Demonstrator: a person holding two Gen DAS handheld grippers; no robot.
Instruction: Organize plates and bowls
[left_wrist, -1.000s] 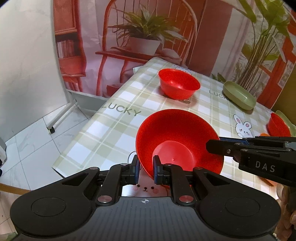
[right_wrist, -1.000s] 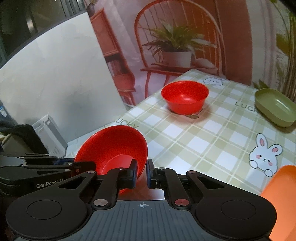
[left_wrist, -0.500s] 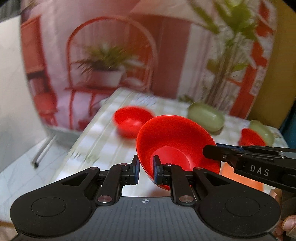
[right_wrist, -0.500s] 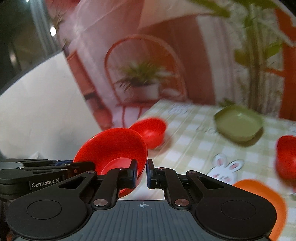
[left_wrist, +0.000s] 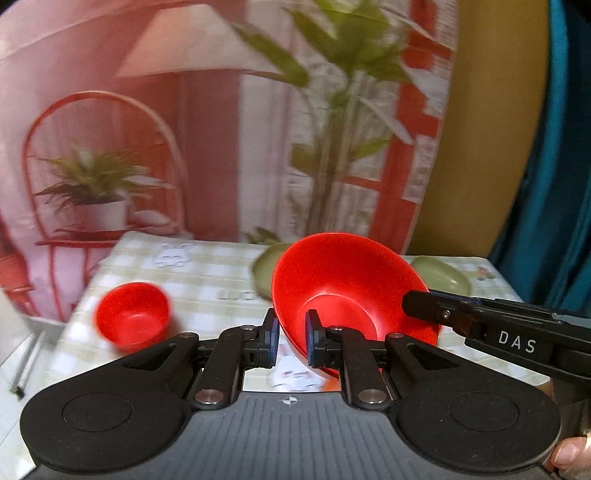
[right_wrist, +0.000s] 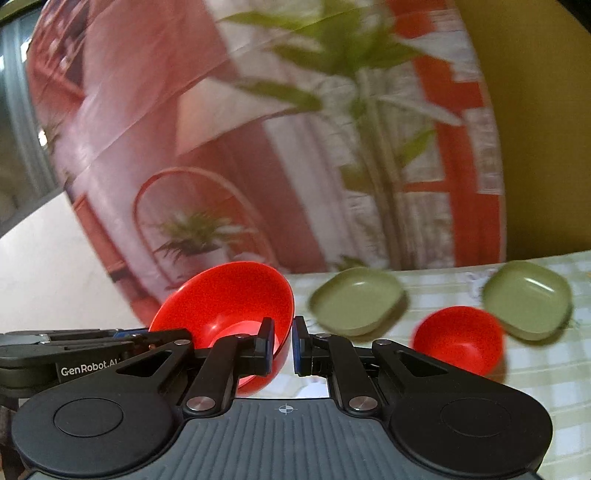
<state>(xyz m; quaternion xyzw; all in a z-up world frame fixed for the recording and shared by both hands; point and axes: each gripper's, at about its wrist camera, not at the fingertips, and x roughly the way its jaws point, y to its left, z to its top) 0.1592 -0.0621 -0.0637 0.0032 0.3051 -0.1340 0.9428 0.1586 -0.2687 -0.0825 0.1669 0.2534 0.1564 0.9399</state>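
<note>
A large red bowl (left_wrist: 351, 291) hangs tilted above the checked table (left_wrist: 207, 273), held by both grippers. My left gripper (left_wrist: 291, 343) is shut on its near left rim. My right gripper (right_wrist: 284, 347) is shut on the opposite rim of the same bowl (right_wrist: 229, 299). In the left wrist view the right gripper's fingers (left_wrist: 417, 306) reach in from the right. In the right wrist view the left gripper's fingers (right_wrist: 147, 338) come in from the left. A smaller red bowl (left_wrist: 131, 315) sits on the table's left side.
Another small red bowl (right_wrist: 458, 339) stands on the checked cloth between two green dishes (right_wrist: 356, 299) (right_wrist: 528, 299). A printed backdrop (left_wrist: 207, 147) with a chair and plants hangs behind the table. A fingertip (left_wrist: 569, 454) shows at the lower right edge.
Both grippers, still shut on the large red bowl, have risen and swung rightward over the table. The green dishes and the right-hand red bowl have come into view.
</note>
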